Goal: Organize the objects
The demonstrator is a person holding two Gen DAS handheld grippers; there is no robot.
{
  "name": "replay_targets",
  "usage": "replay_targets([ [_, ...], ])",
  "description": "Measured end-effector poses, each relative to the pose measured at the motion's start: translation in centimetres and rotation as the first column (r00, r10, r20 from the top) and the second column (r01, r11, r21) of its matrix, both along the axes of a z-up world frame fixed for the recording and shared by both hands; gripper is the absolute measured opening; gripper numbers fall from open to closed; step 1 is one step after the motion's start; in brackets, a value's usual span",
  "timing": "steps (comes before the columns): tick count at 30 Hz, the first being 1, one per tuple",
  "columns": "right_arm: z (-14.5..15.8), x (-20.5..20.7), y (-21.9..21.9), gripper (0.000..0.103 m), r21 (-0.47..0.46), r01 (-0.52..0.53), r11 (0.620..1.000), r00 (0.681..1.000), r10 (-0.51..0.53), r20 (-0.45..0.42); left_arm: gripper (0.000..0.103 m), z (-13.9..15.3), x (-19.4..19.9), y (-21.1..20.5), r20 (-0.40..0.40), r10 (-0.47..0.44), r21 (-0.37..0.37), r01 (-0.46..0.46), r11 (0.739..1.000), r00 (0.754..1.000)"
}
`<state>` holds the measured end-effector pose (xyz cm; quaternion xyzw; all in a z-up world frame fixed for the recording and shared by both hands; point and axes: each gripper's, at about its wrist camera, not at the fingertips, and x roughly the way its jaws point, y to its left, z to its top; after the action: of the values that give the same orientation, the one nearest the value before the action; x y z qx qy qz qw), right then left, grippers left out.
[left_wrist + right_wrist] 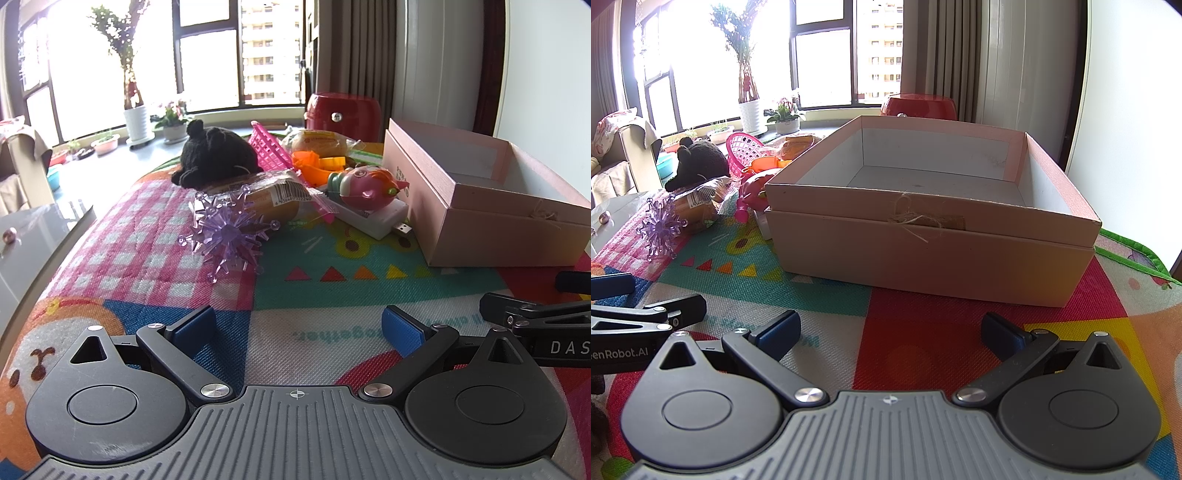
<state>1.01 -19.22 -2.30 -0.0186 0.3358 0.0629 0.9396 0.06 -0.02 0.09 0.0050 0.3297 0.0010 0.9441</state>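
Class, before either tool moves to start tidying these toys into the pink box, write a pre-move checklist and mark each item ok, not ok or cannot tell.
1. Left tool open and holding nothing: ok.
2. Right tool open and holding nothing: ok.
3. Pink box lid off, inside bare where visible: ok.
4. Purple spiky ball nearest the left tool, with bare mat between them: ok.
5. Purple spiky ball clear of the wrapped bread: not ok, they appear to touch.
6. Pink toy stable on the white device: cannot tell.
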Motion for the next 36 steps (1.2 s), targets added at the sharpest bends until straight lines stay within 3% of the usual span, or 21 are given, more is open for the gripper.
replay_targets([
  [7, 0.0, -0.1, 0.0, 0.103, 0.001, 0.000, 1.000, 1.000, 0.000, 0.000, 0.100, 0.2, -0.2, 0.7, 0.011, -0.015, -0.049, 0.016, 0.999, 1.000],
  [11, 0.0, -0.1, -0.1, 0.103, 0.002, 0.000, 1.000, 1.000, 0.000, 0.000, 0.100, 1.0, -1.0, 1.6, 0.053, -0.095, -0.082, 0.099, 0.992, 0.994],
  [14, -0.1, 0.0, -0.1, 0.103, 0.001, 0.000, 1.000, 1.000, 0.000, 0.000, 0.100, 2.2, -0.6, 2.7, 0.128, -0.039, -0.013, 0.041, 0.999, 0.991],
  [17, -0.1, 0.0, 0.0, 0.103, 0.000, 0.000, 1.000, 1.000, 0.000, 0.000, 0.100, 2.6, 1.5, 4.7, 0.124, 0.025, -0.087, -0.015, 0.996, 0.992],
  [19, -0.1, 0.0, 0.0, 0.103, 0.000, 0.000, 1.000, 1.000, 0.000, 0.000, 0.100, 2.5, 2.7, 5.0, 0.137, 0.034, -0.091, -0.022, 0.996, 0.990],
  [23, -0.1, 0.0, 0.1, 0.103, 0.002, 0.000, 1.000, 1.000, 0.000, -0.001, 0.095, 1.7, 5.0, 4.9, 0.086, 0.059, -0.056, -0.054, 0.997, 0.995],
  [24, -0.1, -0.1, 0.0, 0.103, 0.001, 0.000, 1.000, 1.000, 0.000, -0.001, 0.090, 1.5, 5.4, 5.0, 0.068, 0.056, -0.064, -0.052, 0.997, 0.996],
  [25, -0.1, 0.0, 0.1, 0.103, 0.002, 0.000, 1.000, 1.000, 0.000, -0.003, 0.076, 1.4, 5.6, 5.1, 0.059, 0.049, -0.068, -0.045, 0.997, 0.997],
  [30, 0.2, 0.8, 0.1, 0.103, 0.002, -0.010, 1.000, 0.998, 0.010, -0.054, 0.074, 1.1, 5.3, 5.4, 0.048, 0.000, -0.076, 0.003, 0.997, 0.999],
  [36, 0.4, 1.2, 0.5, 0.103, -0.009, 0.002, 1.000, 0.996, -0.003, -0.093, 0.074, 2.5, 2.0, 6.6, 0.044, -0.090, -0.152, 0.095, 0.984, 0.995],
])
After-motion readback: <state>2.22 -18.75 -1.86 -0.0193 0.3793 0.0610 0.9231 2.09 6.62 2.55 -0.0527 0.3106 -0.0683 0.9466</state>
